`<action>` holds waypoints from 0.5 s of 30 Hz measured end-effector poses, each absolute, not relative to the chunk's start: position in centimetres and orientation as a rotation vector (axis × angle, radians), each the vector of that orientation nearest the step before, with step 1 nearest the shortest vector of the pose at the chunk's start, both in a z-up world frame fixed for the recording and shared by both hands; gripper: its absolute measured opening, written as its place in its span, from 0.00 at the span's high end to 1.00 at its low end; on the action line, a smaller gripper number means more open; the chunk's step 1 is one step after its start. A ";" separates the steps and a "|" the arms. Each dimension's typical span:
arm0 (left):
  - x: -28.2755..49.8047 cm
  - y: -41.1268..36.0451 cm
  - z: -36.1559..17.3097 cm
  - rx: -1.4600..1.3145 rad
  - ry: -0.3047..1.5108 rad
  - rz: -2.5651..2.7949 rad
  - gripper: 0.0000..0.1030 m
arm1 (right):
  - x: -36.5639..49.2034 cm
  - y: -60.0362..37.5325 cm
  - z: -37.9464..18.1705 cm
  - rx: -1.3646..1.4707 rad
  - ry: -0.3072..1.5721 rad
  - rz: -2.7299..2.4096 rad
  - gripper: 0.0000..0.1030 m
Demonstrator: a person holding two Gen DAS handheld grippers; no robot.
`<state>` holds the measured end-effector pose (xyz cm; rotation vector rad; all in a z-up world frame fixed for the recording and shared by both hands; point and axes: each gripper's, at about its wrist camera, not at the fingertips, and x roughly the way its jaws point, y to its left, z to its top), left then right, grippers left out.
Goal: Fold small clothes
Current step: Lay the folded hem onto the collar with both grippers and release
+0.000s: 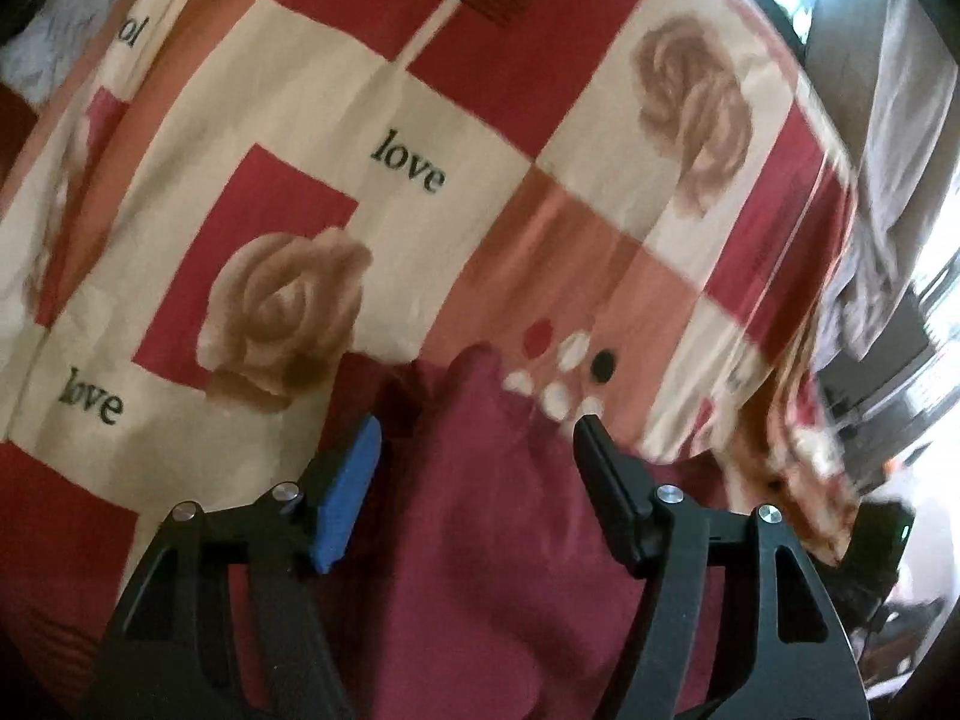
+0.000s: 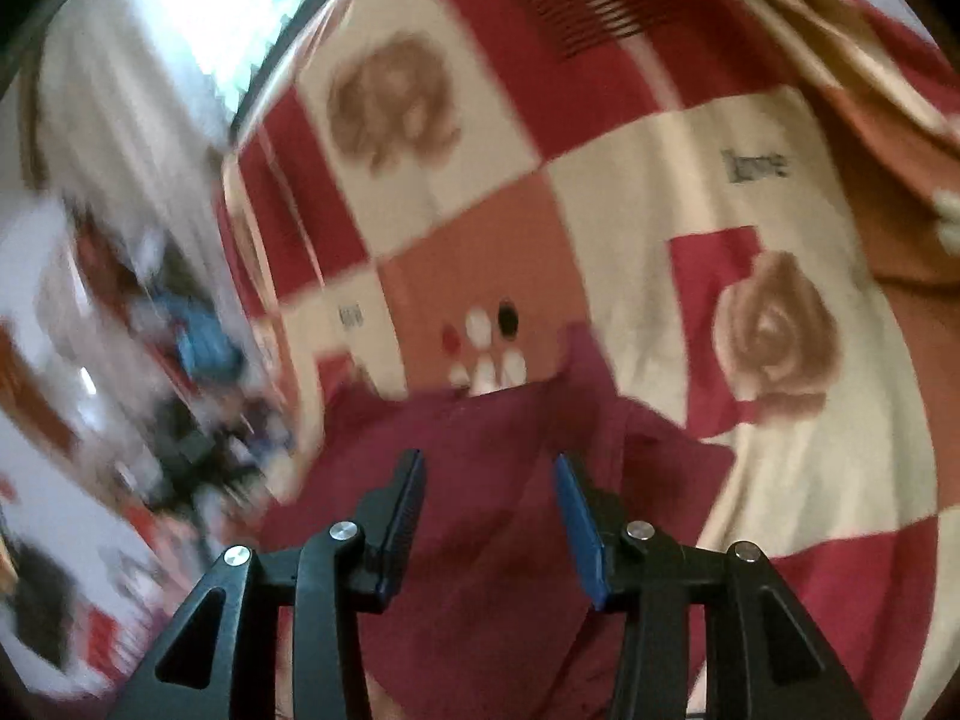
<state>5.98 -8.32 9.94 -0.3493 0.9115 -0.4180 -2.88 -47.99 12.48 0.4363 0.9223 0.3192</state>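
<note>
Both the left gripper (image 1: 477,438) and right gripper (image 2: 489,462) hung agape, empty, over the maroon garment (image 1: 480,510) at six o'clock on the rose-print bedsheet (image 1: 456,120), seemingly about to grasp its edges.

A black two-finger right gripper (image 2: 489,459) reaches forward with its jaws spread apart over a dark maroon cloth garment (image 2: 480,540). The garment lies rumpled on a checked bedspread of red, cream and salmon squares printed with tan roses (image 2: 630,180). A cluster of white, red and black dots (image 2: 489,342) shows just past the garment's far edge. The left side is blurred.
</note>
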 end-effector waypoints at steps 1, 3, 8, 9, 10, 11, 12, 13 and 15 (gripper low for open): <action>6.1 -8.8 9.5 -0.318 0.928 -0.403 0.35 | -1.9 -47.2 11.3 0.403 0.953 0.291 0.58; 6.6 -9.5 7.9 -0.241 0.987 -0.373 0.35 | 1.3 -46.4 7.6 0.335 1.063 0.163 0.58; 6.9 -9.7 4.9 -0.139 1.100 -0.322 0.35 | 1.6 -47.4 7.7 0.365 1.049 0.119 0.58; 6.6 -9.6 5.3 -0.131 1.088 -0.336 0.35 | 0.3 -47.8 9.0 0.394 1.019 0.149 0.58; 6.4 -9.5 5.7 -0.125 1.079 -0.347 0.35 | -1.4 -48.1 10.2 0.410 0.990 0.184 0.58; 6.0 -9.3 6.4 -0.123 1.067 -0.364 0.35 | -3.0 -48.3 11.1 0.409 0.977 0.208 0.58; 5.5 -9.1 7.0 -0.129 1.058 -0.386 0.35 | -5.3 -48.2 11.9 0.382 0.976 0.225 0.58; 5.0 -8.9 7.5 -0.134 1.054 -0.407 0.35 | -6.9 -48.0 12.2 0.362 0.979 0.236 0.58; 3.6 -8.5 8.6 -0.130 1.059 -0.462 0.35 | -9.6 -47.2 12.1 0.328 1.004 0.266 0.58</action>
